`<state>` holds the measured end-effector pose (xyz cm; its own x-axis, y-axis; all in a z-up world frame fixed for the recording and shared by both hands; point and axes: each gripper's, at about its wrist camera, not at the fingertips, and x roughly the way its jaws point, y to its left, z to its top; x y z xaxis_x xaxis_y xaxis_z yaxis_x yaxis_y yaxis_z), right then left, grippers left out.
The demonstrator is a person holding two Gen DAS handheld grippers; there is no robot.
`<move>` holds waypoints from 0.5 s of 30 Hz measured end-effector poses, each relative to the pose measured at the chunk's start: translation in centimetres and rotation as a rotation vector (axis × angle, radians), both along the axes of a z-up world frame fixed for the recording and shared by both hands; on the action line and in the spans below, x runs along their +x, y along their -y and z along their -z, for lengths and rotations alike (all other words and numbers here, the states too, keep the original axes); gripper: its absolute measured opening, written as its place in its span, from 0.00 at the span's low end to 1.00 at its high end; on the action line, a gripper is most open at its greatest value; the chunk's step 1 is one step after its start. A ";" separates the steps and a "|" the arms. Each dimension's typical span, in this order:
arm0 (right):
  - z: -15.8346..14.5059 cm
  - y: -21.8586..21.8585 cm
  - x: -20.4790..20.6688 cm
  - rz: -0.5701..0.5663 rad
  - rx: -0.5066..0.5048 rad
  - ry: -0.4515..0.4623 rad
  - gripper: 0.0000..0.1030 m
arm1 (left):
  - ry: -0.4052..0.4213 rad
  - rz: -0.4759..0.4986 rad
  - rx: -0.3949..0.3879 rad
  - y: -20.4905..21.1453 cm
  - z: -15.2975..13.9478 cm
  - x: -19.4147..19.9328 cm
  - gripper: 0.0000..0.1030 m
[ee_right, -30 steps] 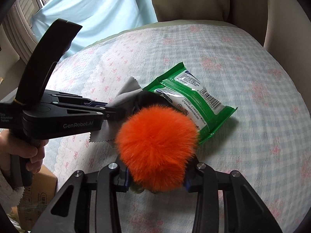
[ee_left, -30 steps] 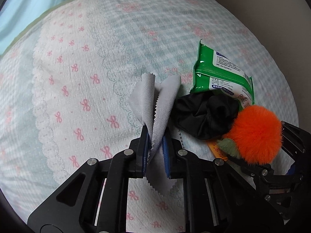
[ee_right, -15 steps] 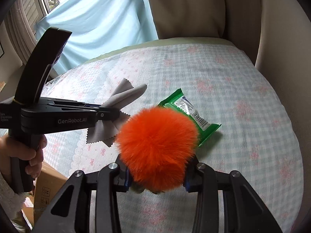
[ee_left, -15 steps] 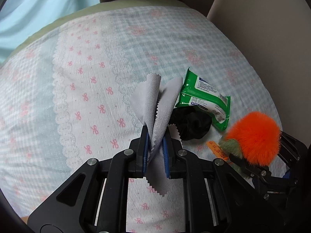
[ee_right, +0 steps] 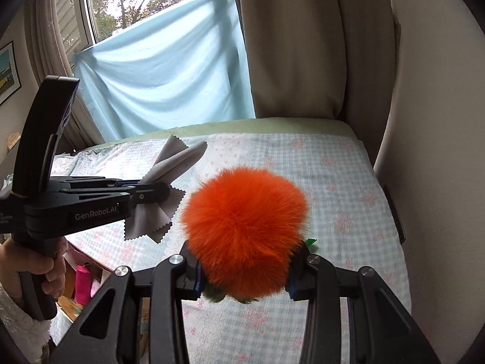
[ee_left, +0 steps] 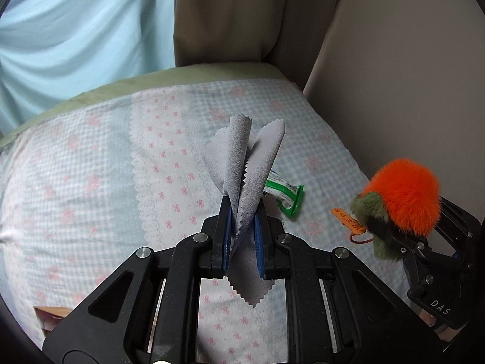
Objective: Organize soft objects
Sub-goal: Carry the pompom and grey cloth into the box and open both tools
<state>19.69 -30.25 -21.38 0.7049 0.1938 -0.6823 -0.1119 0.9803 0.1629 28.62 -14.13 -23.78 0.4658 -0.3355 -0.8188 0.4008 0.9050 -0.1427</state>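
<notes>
Between right tool (ee_right: 242, 276) fingers: pompom (ee_right: 244, 212)

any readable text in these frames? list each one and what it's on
"GenRobot.AI": side of the left gripper, right wrist view.
"DAS": body of the right gripper, left wrist view; it may run on out of sight.
Orange tag on the orange pompom: characters printed, too small to read.
Green wipes packet: print too small and partly hidden by the grey cloth.
White sticker at the left gripper's rear edge: cut off, unreadable.
</notes>
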 end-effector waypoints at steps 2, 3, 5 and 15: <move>-2.6 -0.9 -1.0 -0.013 -0.001 0.017 0.35 | 0.026 -0.023 -0.012 -1.0 -2.4 -1.4 0.11; -3.8 -1.5 -1.4 -0.024 -0.004 0.022 0.35 | 0.039 -0.035 -0.017 -1.7 -3.6 -2.1 0.11; -5.8 -2.8 -2.1 -0.045 -0.013 0.036 0.35 | 0.073 -0.061 -0.026 -3.1 -5.9 -3.6 0.11; -10.1 -12.4 -4.9 -0.188 0.014 0.014 0.35 | 0.117 -0.236 -0.014 -13.7 -11.6 -10.9 0.11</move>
